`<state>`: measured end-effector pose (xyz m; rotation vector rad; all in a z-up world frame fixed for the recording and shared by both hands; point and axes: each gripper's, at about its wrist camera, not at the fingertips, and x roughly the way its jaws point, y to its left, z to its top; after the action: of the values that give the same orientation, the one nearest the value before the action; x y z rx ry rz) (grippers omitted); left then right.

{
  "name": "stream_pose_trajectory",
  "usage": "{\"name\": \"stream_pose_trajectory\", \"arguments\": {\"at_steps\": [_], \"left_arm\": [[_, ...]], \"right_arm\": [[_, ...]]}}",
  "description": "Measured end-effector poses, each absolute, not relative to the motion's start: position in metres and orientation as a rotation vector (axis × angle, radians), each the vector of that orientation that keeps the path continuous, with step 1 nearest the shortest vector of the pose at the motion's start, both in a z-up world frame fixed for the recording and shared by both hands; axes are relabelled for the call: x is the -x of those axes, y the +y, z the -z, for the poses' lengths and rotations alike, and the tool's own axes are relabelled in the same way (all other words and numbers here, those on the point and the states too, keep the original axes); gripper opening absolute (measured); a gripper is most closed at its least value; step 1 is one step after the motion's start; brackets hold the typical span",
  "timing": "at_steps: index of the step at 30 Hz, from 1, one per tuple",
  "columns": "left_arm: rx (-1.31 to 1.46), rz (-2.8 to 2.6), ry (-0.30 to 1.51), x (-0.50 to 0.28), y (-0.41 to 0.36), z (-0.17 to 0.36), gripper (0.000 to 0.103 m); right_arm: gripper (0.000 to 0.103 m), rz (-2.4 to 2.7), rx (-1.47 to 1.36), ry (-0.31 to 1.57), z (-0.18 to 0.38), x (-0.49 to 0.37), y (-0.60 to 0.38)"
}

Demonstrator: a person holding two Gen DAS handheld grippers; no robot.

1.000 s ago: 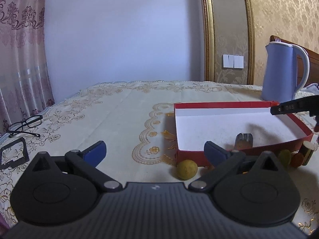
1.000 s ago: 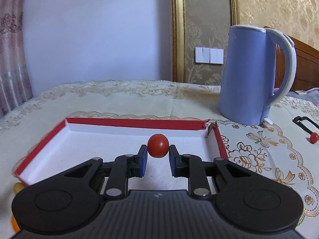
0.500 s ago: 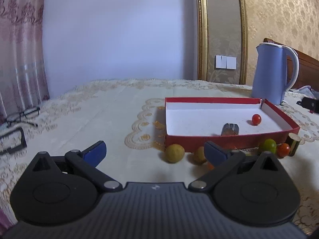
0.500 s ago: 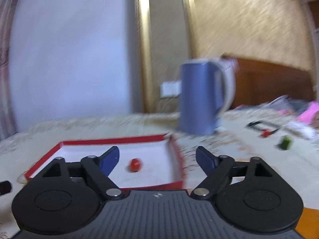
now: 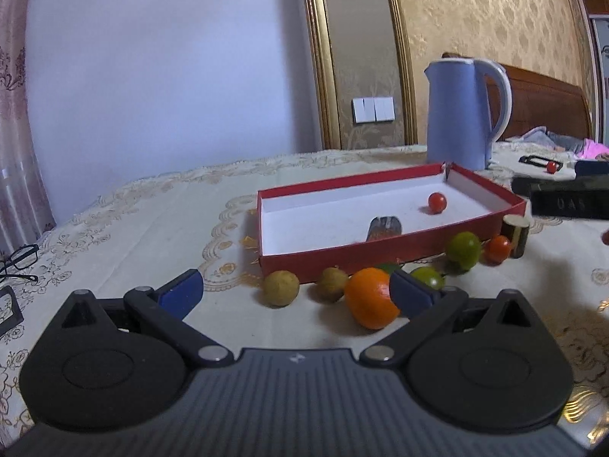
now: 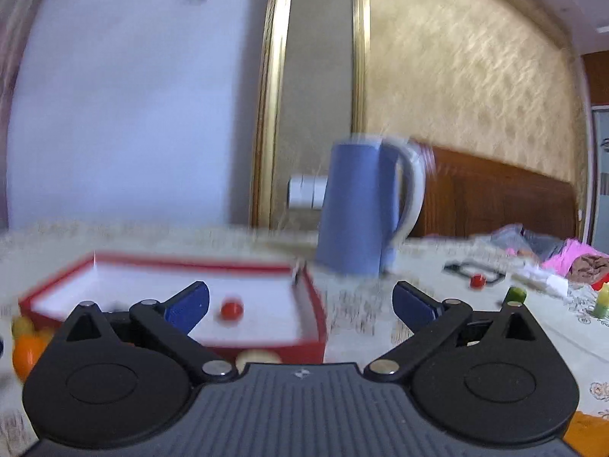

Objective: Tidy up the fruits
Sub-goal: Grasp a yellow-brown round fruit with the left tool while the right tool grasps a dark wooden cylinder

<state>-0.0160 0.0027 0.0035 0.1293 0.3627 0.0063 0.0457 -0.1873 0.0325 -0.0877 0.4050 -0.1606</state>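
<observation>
A red box with a white floor (image 5: 380,255) holds one red cherry tomato (image 5: 437,202); box (image 6: 312,304) and tomato (image 6: 231,309) also show, blurred, in the right wrist view. Along the box's near wall lie two brown fruits (image 5: 281,288), an orange (image 5: 371,302), green fruits (image 5: 463,245) and a red tomato (image 5: 498,248). My left gripper (image 5: 295,291) is open and empty, just short of the fruit row. My right gripper (image 6: 300,301) is open and empty, back from the box; it shows at the left view's right edge (image 5: 567,198).
A blue kettle (image 5: 462,112) stands behind the box. A small dark cylinder (image 5: 515,230) stands at the box's right corner. Glasses (image 5: 19,261) lie at the far left. More small items (image 6: 477,280) and cloth (image 6: 571,262) lie to the right.
My right gripper opened and let the red tomato drop into the box, then pulled back and right. My left gripper drew back, bringing the fruit row into view.
</observation>
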Motion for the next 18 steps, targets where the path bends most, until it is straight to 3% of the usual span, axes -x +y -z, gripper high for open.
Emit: {"name": "stream_pose_trajectory", "arguments": {"at_steps": [4, 5, 13, 15, 16, 18], "left_arm": [[-0.117, -0.033, 0.389, 0.001, 0.024, -0.004, 0.097], [-0.101, -0.042, 0.404, -0.002, 0.031, -0.004, 0.09], [-0.101, -0.027, 0.501, -0.031, 0.037, -0.002, 0.079], [-0.099, -0.013, 0.523, -0.039, 0.034, -0.001, 0.061], [-0.098, 0.0, 0.545, -0.045, 0.032, 0.0, 0.057], [-0.087, 0.015, 0.583, -0.053, 0.031, 0.004, 0.036]], "right_arm": [[0.103, 0.113, 0.095, 0.479, -0.032, -0.044, -0.187], [0.103, 0.097, 0.081, 0.476, -0.033, -0.042, -0.188], [0.103, 0.056, 0.02, 0.514, -0.031, -0.038, -0.204], [0.102, 0.021, 0.01, 0.527, -0.031, -0.037, -0.209], [0.102, 0.024, 0.015, 0.529, -0.032, -0.034, -0.21], [0.102, 0.032, 0.035, 0.533, -0.031, -0.031, -0.21]]}}
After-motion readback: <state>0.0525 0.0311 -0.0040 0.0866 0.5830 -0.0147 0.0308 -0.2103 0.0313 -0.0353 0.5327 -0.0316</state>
